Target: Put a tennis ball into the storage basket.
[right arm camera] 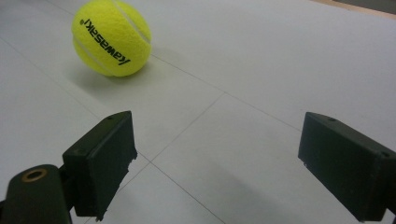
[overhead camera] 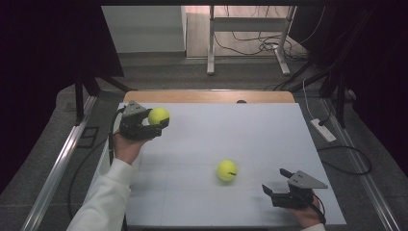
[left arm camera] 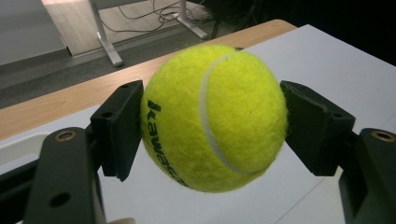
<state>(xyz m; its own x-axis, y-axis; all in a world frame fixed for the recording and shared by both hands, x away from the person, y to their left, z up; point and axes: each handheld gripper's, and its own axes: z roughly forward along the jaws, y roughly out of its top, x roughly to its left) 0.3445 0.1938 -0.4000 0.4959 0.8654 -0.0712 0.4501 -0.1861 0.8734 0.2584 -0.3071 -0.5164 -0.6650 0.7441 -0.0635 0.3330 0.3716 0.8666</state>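
Observation:
A yellow-green tennis ball is held at the far left of the white table, above its surface, with my left gripper shut on it. In the left gripper view that tennis ball is squeezed between both black jaws. A second tennis ball rests on the table near the front centre. My right gripper stands open near the front right corner, to the right of this ball and apart from it. In the right gripper view the second tennis ball lies ahead and to the left of the spread jaws of my right gripper.
The white table top has a wooden strip along its far edge. Beyond it are desk legs and cables on the floor. A white power strip lies on the floor to the right.

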